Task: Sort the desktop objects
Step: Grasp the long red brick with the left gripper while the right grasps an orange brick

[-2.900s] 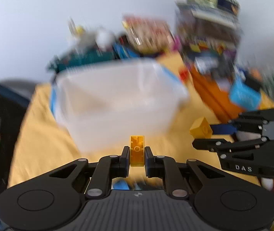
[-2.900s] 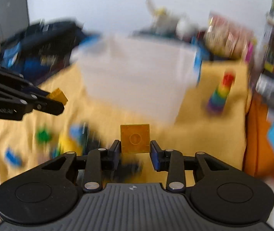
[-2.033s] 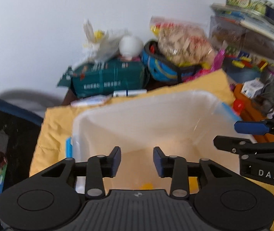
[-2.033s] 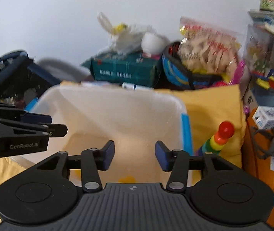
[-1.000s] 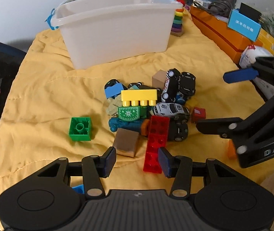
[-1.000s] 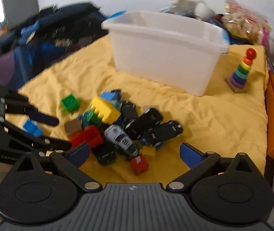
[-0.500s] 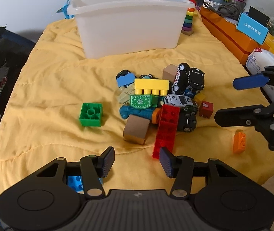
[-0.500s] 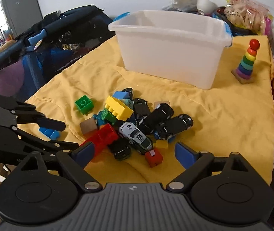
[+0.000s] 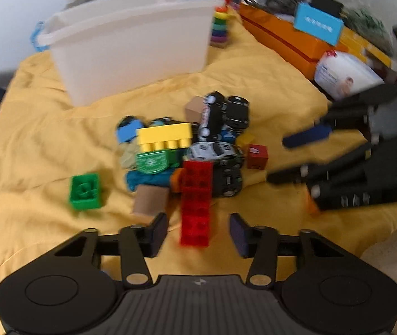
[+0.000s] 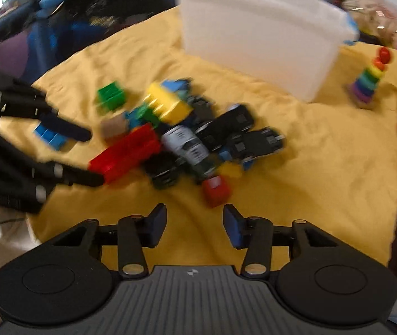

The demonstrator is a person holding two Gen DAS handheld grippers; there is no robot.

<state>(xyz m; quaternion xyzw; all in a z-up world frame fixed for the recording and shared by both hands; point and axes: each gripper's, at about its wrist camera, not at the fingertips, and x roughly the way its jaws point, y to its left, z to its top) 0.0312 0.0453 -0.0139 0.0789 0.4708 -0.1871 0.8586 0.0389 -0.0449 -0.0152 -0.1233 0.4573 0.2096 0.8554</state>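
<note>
Toys are heaped in the middle of both frames on a wrinkly, quilted yellow cloth [image 9: 39,145] covering the worktop. Mostly chunky studded plastic bricks: a long red brick [image 9: 196,203] lying lengthwise, a yellow brick [image 9: 164,137] with a row of studs, a square green brick [image 9: 85,191] off by itself at left of the left wrist view, and a small red cube [image 9: 257,156] just right of the heap. Mixed in are glossy black toy cars [image 9: 226,114], one white car [image 9: 212,150] with dark markings I can't read, and a couple of plain brown blocks [image 9: 150,199] that look like wood or card.

Behind the pile, upper middle, stands a milky translucent plastic bin [image 9: 131,42] with rounded corners and a blue handle clip. A rainbow ring stacker [image 10: 370,83] sits at the upper right of the right wrist view.

Left hand-held gripper [image 9: 198,230] is partway wide with its jaws closing; the near end of the red brick sits between the blue pads, gaps on both sides. Right hand-held gripper [image 10: 195,223] is also half open and closing, only cloth between its pads, red cube just beyond them.

Room is cluttered: orange box [image 9: 282,39] with a blue card [image 9: 317,26] (writing too blurry), a white printed pack [image 9: 346,75], dark bags [image 10: 67,19] at upper left, pale wall behind.
</note>
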